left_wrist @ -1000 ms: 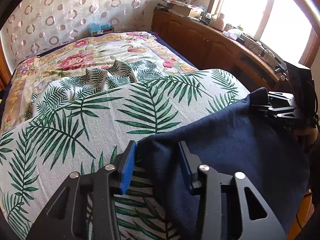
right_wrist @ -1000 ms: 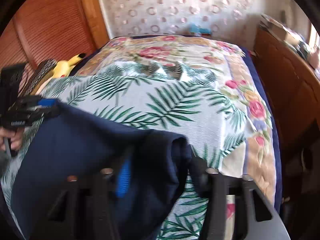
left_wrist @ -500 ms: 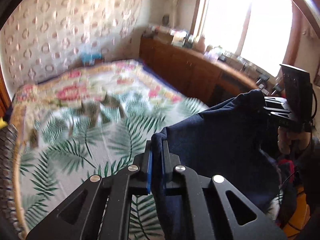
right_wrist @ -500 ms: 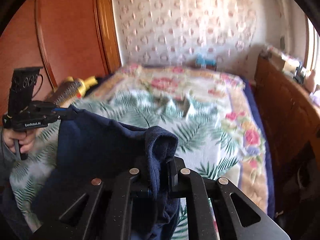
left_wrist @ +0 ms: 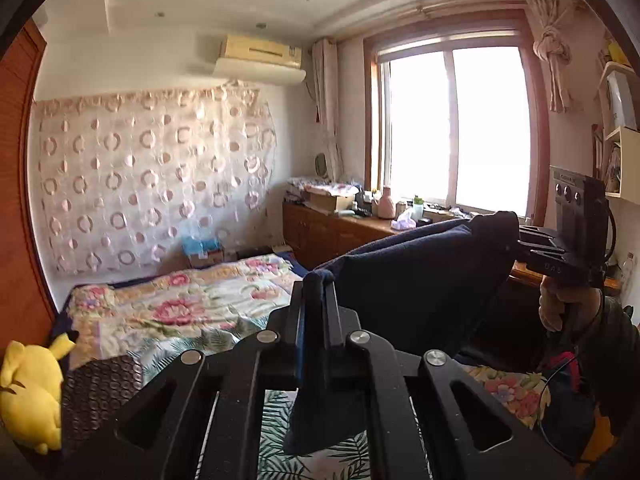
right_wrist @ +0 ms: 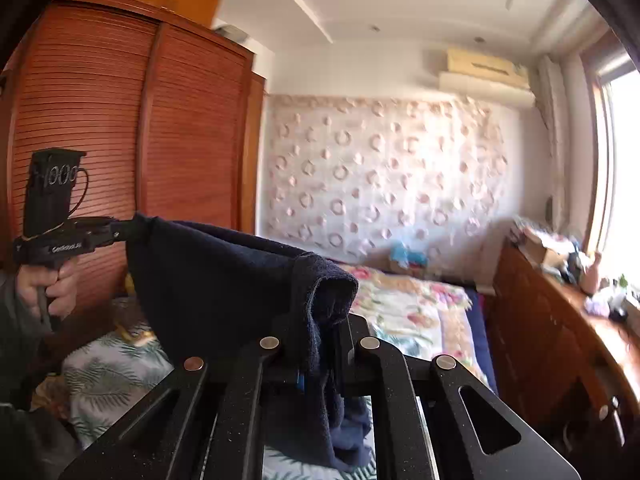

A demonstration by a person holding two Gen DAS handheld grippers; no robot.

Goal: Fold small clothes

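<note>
Both wrist views sit above the foot of the bed [left_wrist: 192, 312], facing its head wall. Left view angles toward the window [left_wrist: 456, 128] beyond the bed; right view toward the wardrobe [right_wrist: 132, 132] opposite. Shared: bed, patterned wall hanging [right_wrist: 384, 176], air conditioner [left_wrist: 260, 60].

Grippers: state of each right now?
Left gripper: closed on the navy garment.
Right gripper: closed on the same garment's other edge.

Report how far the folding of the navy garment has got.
Done: both corners gripped, the left gripper and right gripper each shut on the navy garment. In hand: it hangs stretched between them, raised above the bed. Left: no fold shows yet; every fold and laying it down remain.
</note>
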